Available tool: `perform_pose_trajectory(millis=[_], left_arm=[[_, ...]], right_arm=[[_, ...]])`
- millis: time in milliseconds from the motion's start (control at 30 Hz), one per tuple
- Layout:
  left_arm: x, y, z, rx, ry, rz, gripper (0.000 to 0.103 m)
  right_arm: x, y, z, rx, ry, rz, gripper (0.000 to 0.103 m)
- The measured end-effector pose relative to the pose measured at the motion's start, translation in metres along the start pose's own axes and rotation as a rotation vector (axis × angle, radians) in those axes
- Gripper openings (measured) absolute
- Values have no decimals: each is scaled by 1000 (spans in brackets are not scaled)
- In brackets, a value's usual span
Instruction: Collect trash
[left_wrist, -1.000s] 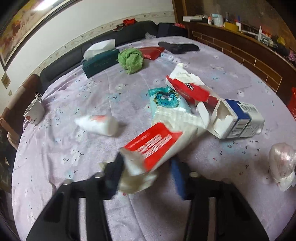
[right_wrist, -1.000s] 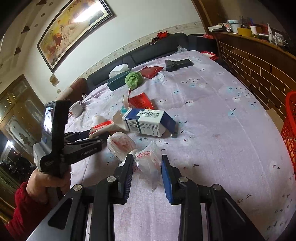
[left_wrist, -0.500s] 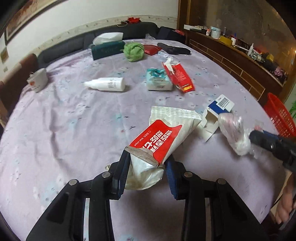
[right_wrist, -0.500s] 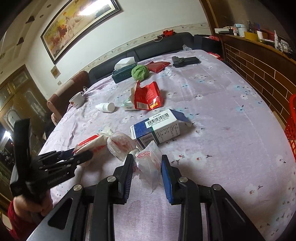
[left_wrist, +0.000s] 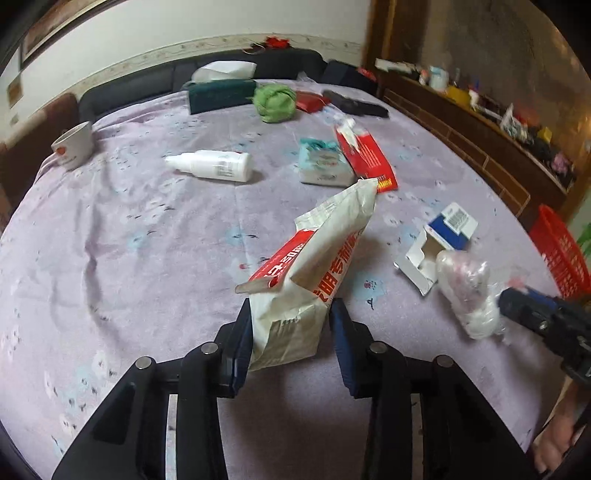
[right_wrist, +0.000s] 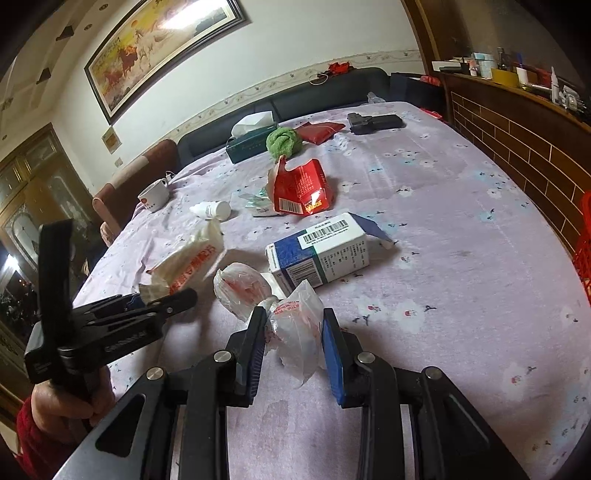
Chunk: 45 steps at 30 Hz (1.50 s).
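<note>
Grippers (left_wrist: 290, 334) (right_wrist: 293, 334) clamp paper bag (left_wrist: 317, 266), plastic bag (right_wrist: 295, 328).

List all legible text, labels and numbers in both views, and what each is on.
Nothing reads cleanly.
paper bag: red Chinese characters, creased, unreadable.
blue-and-white box: barcode label; the print is too small.
red packet: barcode and yellow patch, print blurred.
left gripper: white lettering on its body, blurred.
white bottle: label print too small.

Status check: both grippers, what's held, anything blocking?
Left gripper shut on white-red paper bag. Right gripper shut on clear plastic bag. Blue-white carton lies just ahead.
</note>
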<state>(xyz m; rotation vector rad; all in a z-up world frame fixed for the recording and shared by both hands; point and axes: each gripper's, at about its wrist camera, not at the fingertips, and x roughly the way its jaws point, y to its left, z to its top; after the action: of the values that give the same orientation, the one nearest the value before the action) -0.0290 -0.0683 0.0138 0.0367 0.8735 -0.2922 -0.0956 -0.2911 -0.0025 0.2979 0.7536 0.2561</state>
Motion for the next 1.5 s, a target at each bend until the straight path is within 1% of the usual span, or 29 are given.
perform_pose_trajectory(millis=[133,233,300,367,433,500,633,800,1000,1500], left_arm=[[-24,3,-15,-45,-101,25,38],[-36,3,-25,-83,-151,20,38],[-42,0,-29,-79,-188,52,38],[-44,-4,-30,-62,-206,66,38],[-44,-8,-30,-45,-206,73,38],[-45,-7,-30,-46,-213,74,38],[-46,-7,-32,-48,-218,75,38],[-47,-8,-33,-43,-224,98,38],[-46,-9,-34,-42,-223,114,38],[-47,-9,-35,-40,-225,113,38]], right_arm=[[5,6,-2,-18,-37,-8,32],[6,15,-1,-53,-70,-17,32],[4,21,0,-75,-101,-19,32],[3,25,1,-94,-118,-30,32],[4,31,0,-126,-129,-49,32],[3,33,-1,-144,-136,-40,32],[3,31,-2,-133,-132,-34,32],[0,36,-5,-166,-155,-35,32],[0,35,-5,-154,-156,-46,32],[-2,32,-5,-134,-172,-43,32]])
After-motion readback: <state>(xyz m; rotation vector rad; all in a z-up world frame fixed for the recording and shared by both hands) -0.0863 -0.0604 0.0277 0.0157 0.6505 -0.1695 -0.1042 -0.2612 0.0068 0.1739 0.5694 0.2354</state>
